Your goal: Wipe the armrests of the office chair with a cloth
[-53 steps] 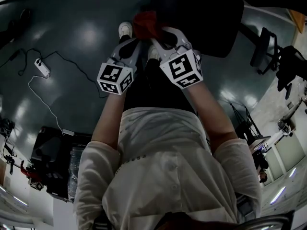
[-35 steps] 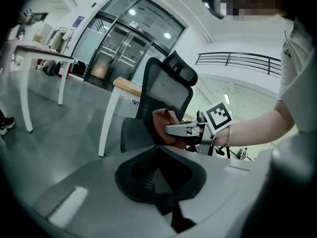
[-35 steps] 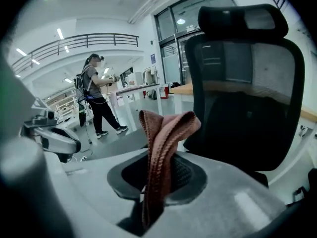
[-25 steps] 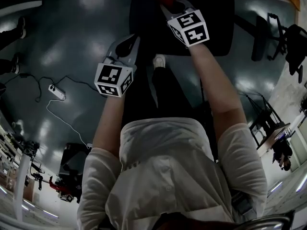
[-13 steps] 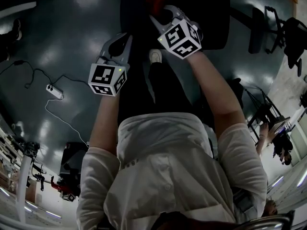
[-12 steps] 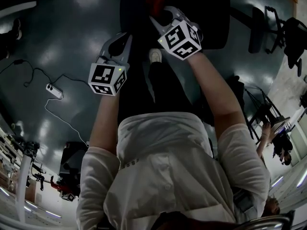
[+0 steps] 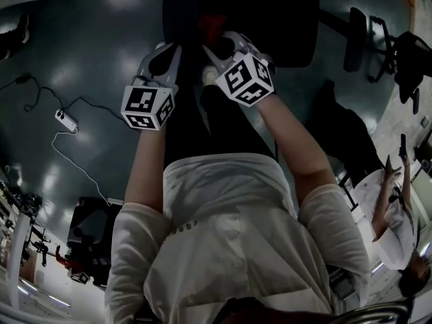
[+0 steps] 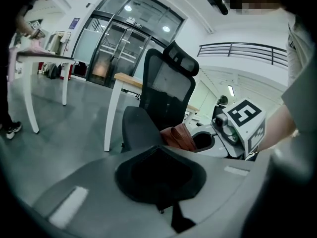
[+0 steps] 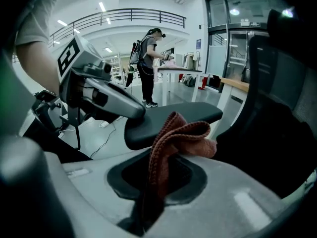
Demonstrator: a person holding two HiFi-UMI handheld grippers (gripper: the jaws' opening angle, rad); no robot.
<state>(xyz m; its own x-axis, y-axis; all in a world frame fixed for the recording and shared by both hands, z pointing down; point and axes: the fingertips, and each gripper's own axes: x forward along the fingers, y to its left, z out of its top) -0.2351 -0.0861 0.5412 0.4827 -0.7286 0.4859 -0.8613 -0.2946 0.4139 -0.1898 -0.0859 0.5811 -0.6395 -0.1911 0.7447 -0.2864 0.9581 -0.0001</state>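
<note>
At the top of the head view, a dark office chair point(image 7: 270, 19) stands on grey glossy floor point(image 7: 81, 46), directly ahead of the person.

Findings, relative to the chair:
- Armrest point(image 9: 183, 115): padded, dark, level. It runs across the right gripper view just beyond that tool's tips.
- Bystander point(image 9: 147, 63): stands at a white table well behind the chair.
- Left gripper point(image 7: 164, 56): held just beside the chair's near edge, to the left of the other tool. Its own view shows the jaws pressed together with nothing between them.
- Right gripper point(image 7: 217, 46): held over the chair's near edge, close beside the left one. Its jaws are pinching the cloth.
- Cloth point(image 9: 173, 138): red-brown, bunched. It rises from the right jaws and folds over toward the near end of the armrest. Contact with the pad cannot be confirmed.
- Power strip point(image 7: 65, 119): white, with a trailing cable, on the floor well left of the chair.
</note>
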